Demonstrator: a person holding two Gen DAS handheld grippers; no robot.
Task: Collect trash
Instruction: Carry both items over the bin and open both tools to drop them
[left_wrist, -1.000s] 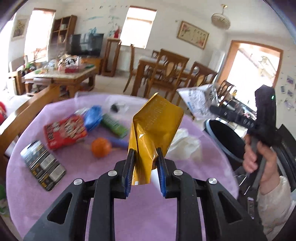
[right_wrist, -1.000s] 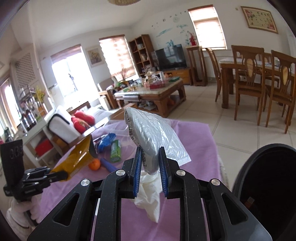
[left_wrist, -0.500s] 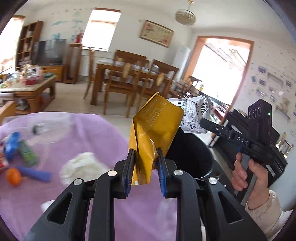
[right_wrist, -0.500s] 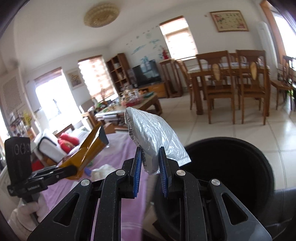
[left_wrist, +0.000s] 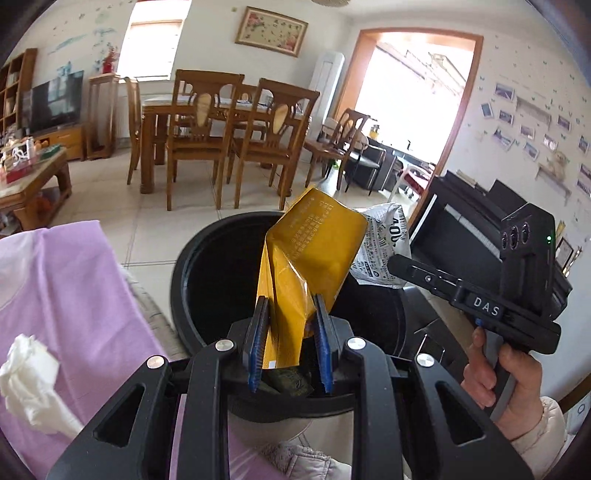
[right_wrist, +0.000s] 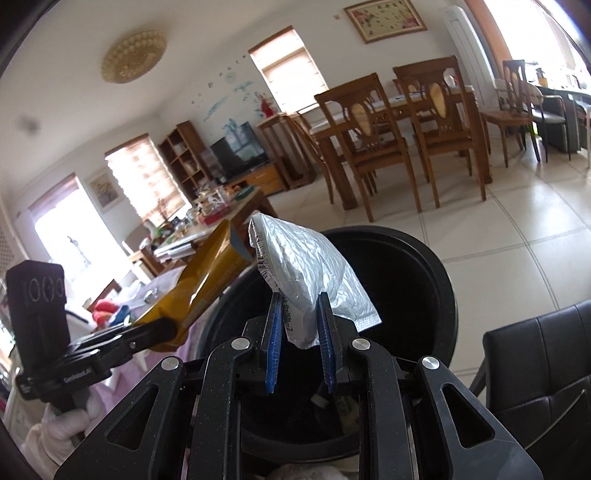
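Note:
My left gripper (left_wrist: 290, 314) is shut on a yellow foil bag (left_wrist: 310, 251), which stands up over the mouth of a black trash bin (left_wrist: 184, 273). My right gripper (right_wrist: 300, 314) is shut on a silver foil wrapper (right_wrist: 306, 266), also held above the black trash bin (right_wrist: 417, 280). In the left wrist view the silver wrapper (left_wrist: 384, 243) shows just right of the yellow bag, with the right gripper's black body (left_wrist: 480, 295) and the hand that holds it behind. In the right wrist view the yellow bag (right_wrist: 207, 284) slants in from the left. Some scraps lie inside the bin.
A table under a purple cloth (left_wrist: 66, 295) sits left of the bin, with a crumpled white tissue (left_wrist: 29, 373) on it. A black leather seat (right_wrist: 539, 365) stands right of the bin. Wooden dining chairs (left_wrist: 207, 140) and a coffee table (left_wrist: 26, 173) stand further off on the tiled floor.
Both grippers swung away from the purple table to above the black bin, each still holding its wrapper. The table's clutter has slid out of view on the left.

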